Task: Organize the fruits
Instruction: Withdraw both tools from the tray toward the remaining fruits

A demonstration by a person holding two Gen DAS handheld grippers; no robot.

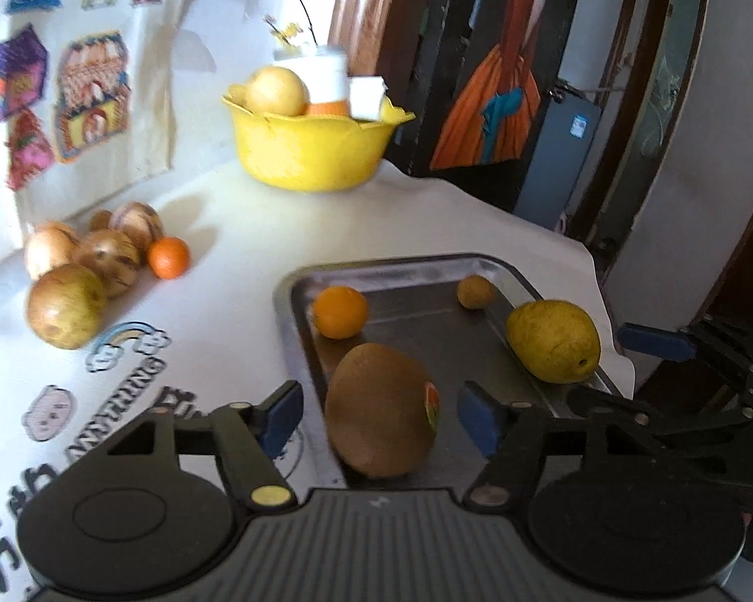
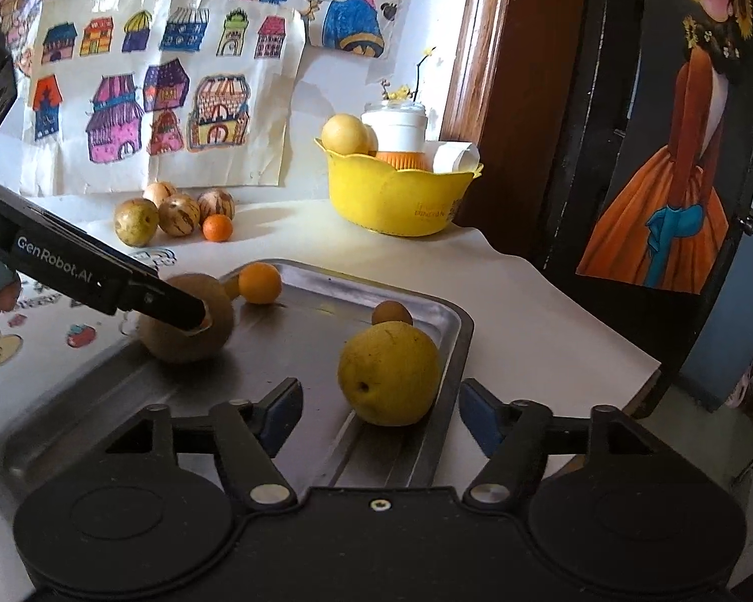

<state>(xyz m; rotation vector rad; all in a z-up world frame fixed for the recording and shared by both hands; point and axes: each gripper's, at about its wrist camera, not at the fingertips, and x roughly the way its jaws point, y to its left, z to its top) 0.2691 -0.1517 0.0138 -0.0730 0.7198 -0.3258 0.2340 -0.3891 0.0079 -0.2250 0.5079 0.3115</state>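
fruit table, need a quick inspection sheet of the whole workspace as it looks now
surface: white printed tablecloth over the table.
job's things: steel rectangular tray holding a brown kiwi, a yellow-green pear, an orange tangerine and a small brown round fruit; loose pile of striped brownish fruits with a small orange by the wall.
clutter: yellow plastic bowl with a yellow fruit, a white jar and paper.
grippers: left gripper open, fingers either side of the kiwi, not pressing; right gripper open around the pear.
cables: nothing seen.
surroundings: children's drawings on the wall, wooden door frame.
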